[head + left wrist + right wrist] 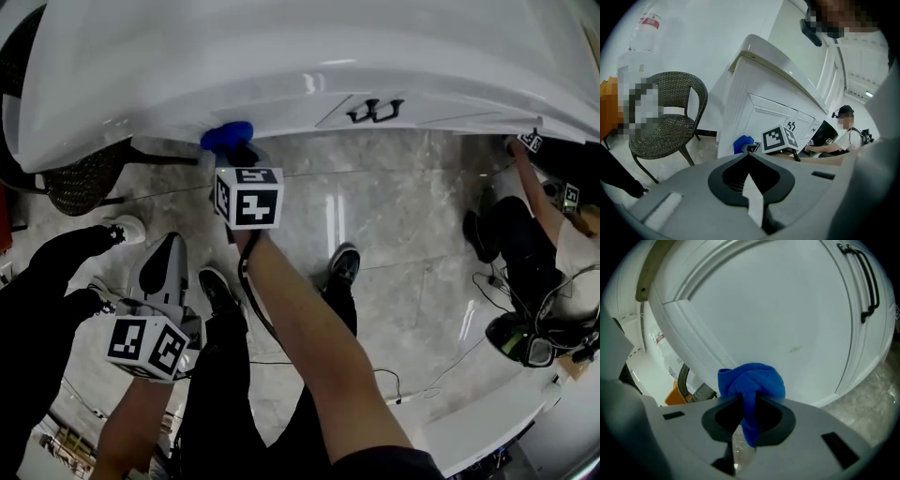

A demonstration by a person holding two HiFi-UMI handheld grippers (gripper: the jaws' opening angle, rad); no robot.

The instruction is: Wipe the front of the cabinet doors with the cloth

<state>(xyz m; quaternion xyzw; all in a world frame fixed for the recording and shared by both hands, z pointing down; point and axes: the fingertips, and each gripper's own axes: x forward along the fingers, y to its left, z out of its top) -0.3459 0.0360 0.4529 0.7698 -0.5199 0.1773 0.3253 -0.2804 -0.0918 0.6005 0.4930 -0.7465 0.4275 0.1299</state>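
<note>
A bunched blue cloth point(751, 382) is pinched in my right gripper point(747, 401), whose jaws are shut on it. The cloth presses against the white cabinet door point(778, 319), left of the door's black handle point(868, 282). From the head view, the cloth point(228, 137) touches the cabinet front point(281, 89) at its lower edge, with my right gripper point(234, 152) just behind it. My left gripper point(172, 246) hangs low at the left, away from the cabinet, shut with nothing in it. In the left gripper view, the left gripper point(749, 154) points toward the cloth point(742, 143).
A dark wicker chair point(665, 122) stands left of the cabinet point(759, 110). Another person point(534, 234) crouches on the marble floor point(412, 206) at the right with their own marker cubes. My feet point(342, 265) stand below the cabinet. Cables point(441, 366) lie on the floor.
</note>
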